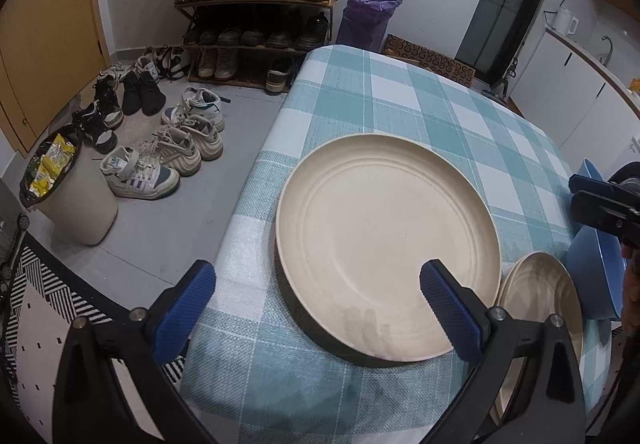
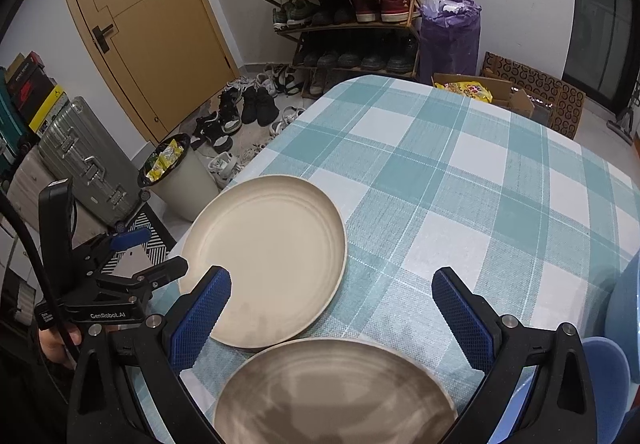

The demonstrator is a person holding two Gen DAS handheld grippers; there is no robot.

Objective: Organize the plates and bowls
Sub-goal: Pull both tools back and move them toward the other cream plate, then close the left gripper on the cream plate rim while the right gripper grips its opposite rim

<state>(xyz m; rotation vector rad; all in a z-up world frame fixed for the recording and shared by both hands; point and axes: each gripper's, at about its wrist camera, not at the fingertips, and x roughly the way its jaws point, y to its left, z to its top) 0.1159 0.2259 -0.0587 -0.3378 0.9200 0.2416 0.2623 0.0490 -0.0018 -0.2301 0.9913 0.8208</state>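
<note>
A large cream plate (image 1: 388,240) lies on the checked table (image 1: 400,92) near its left edge; it also shows in the right wrist view (image 2: 268,256). A smaller cream plate (image 1: 540,292) lies just right of it, close under my right gripper (image 2: 332,304). A blue bowl (image 1: 596,268) stands at the right, seen also in the right wrist view (image 2: 628,324). My left gripper (image 1: 316,296) is open and empty, above the large plate's near rim. My right gripper is open and empty, above the small plate (image 2: 336,396). It also shows at the right edge of the left wrist view (image 1: 600,204).
The table's left edge drops to the floor, where a white bin (image 1: 72,196), loose shoes (image 1: 160,156) and a shoe rack (image 1: 256,4) stand. A suitcase (image 2: 84,160) and a yellow door (image 2: 148,16) are at the left. Cardboard boxes (image 2: 532,92) stand beyond the far edge.
</note>
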